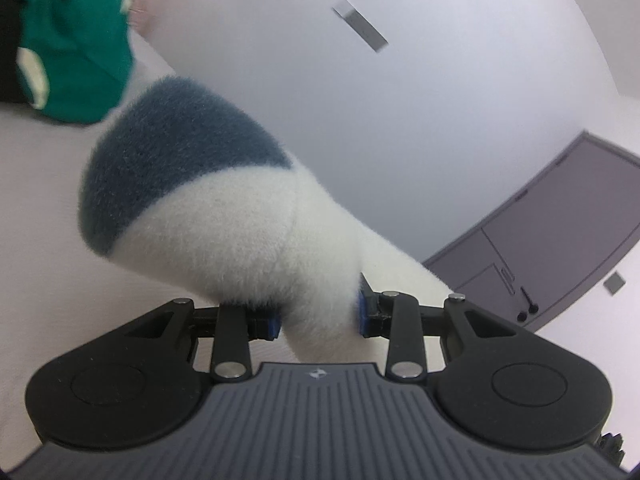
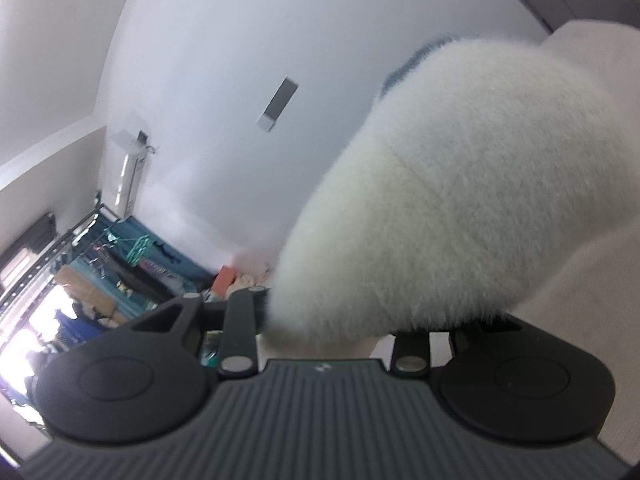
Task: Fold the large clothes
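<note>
A fluffy white garment with a blue-grey band (image 1: 224, 200) fills the middle of the left wrist view. My left gripper (image 1: 320, 316) is shut on a bunched white fold of it, and the blue pads (image 1: 362, 312) press in from both sides. In the right wrist view the same fluffy white garment (image 2: 460, 200) bulges over the jaws. My right gripper (image 2: 328, 320) is shut on its fuzzy edge, which hides the fingertips. A sliver of the blue band shows at the garment's top. Both views are tilted and look up at the wall.
A green garment (image 1: 76, 40) lies on the pale surface (image 1: 40, 200) at upper left. A grey cabinet door (image 1: 560, 232) stands at right. In the right wrist view a wall unit (image 2: 130, 176), a rack with hanging clothes (image 2: 132, 256) and boxes sit at far left.
</note>
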Tool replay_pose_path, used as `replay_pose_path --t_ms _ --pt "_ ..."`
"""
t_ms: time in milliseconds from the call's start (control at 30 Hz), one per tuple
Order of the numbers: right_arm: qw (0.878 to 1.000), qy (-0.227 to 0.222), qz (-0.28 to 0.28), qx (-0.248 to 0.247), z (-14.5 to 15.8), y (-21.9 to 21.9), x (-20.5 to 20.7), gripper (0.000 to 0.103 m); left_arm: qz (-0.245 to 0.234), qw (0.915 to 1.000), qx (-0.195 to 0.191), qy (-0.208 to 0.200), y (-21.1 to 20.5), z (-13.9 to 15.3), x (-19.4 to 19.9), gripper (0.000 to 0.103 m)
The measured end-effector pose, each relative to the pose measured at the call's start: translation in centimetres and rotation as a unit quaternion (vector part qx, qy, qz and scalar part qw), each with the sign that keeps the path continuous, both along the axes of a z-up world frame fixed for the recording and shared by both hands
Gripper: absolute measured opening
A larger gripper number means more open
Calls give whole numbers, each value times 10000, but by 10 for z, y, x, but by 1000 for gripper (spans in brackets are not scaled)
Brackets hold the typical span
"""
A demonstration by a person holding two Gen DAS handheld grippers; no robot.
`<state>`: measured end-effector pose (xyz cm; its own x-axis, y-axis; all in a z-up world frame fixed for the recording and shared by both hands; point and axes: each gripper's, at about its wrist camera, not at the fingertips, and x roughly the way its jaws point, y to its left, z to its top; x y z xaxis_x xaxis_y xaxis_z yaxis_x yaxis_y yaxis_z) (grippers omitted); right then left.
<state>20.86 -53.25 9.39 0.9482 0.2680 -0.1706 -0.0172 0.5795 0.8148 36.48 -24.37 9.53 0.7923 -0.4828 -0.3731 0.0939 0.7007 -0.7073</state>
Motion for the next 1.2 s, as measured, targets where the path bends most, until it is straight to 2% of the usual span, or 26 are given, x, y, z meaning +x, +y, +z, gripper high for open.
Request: replay_pose_path --t_ms 133,267,500,767,900,1033,1200 --pt "9998 102 -155 -119 -17 -28 13 39 -205 9997 52 147 -37 -18 41 39" --pt "9993 188 -274 -191 -43 -49 25 39 -435 9987 156 226 -65 -50 75 39" --pt "9987 377 -301 -191 -101 -66 37 39 -687 9965 254 412 -87 -110 112 39" --pt "9972 703 -173 -167 -152 -63 20 39 -922 9938 332 525 -83 -162 110 39" --pt "9967 781 -148 -158 -167 -60 5 39 -1058 9928 353 444 -80 -176 107 42" --pt "9952 963 -148 57 -187 -60 -7 40 -1178 9909 528 381 -79 -194 106 48" --pt "9946 979 -154 300 -208 -60 -13 47 -1267 9894 645 303 -77 -207 106 53"
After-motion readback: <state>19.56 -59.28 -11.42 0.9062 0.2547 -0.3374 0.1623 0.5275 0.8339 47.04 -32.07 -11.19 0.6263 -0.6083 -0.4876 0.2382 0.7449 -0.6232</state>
